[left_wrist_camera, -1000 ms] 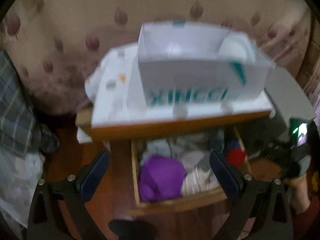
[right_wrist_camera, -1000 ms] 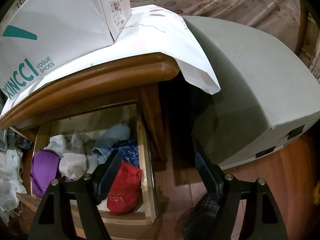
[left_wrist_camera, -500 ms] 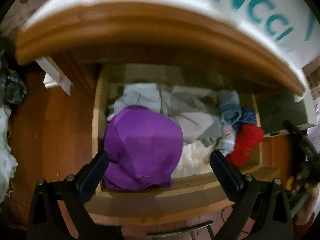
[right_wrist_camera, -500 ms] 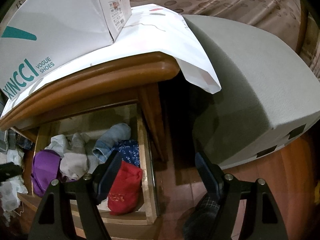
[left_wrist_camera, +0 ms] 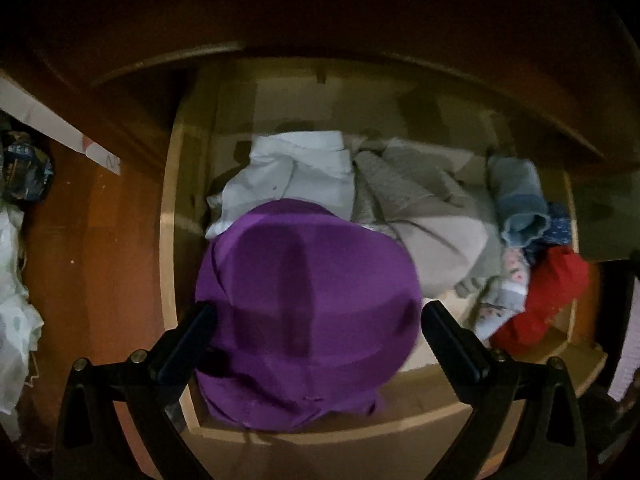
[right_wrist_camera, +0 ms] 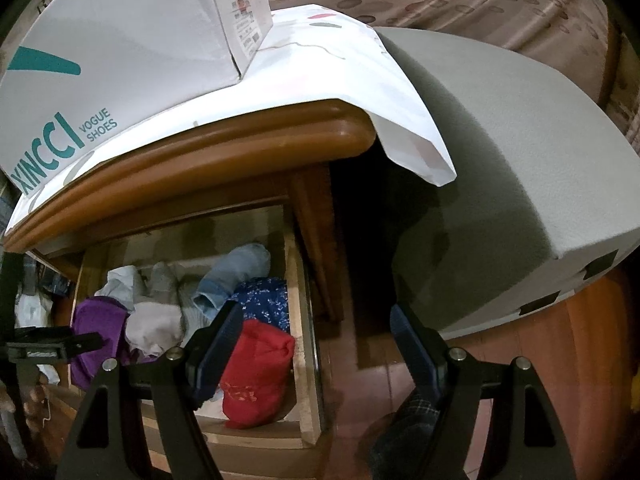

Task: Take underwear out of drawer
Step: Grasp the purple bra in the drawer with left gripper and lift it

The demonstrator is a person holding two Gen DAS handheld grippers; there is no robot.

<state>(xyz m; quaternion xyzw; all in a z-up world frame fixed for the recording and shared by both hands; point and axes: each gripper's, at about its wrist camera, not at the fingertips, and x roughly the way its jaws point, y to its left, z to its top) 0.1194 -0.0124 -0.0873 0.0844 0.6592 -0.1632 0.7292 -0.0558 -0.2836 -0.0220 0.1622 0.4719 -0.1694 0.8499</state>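
Straddling purple underwear (left_wrist_camera: 308,312), open jaws.

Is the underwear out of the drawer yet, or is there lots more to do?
Not yet. Done: the drawer is already pulled open. In hand: the left tongs hang open around the purple bundle, one finger on each side, not squeezing it. The right tongs wait open above the floor, empty. Left: squeeze and lift. The red piece and the others all lie inside.
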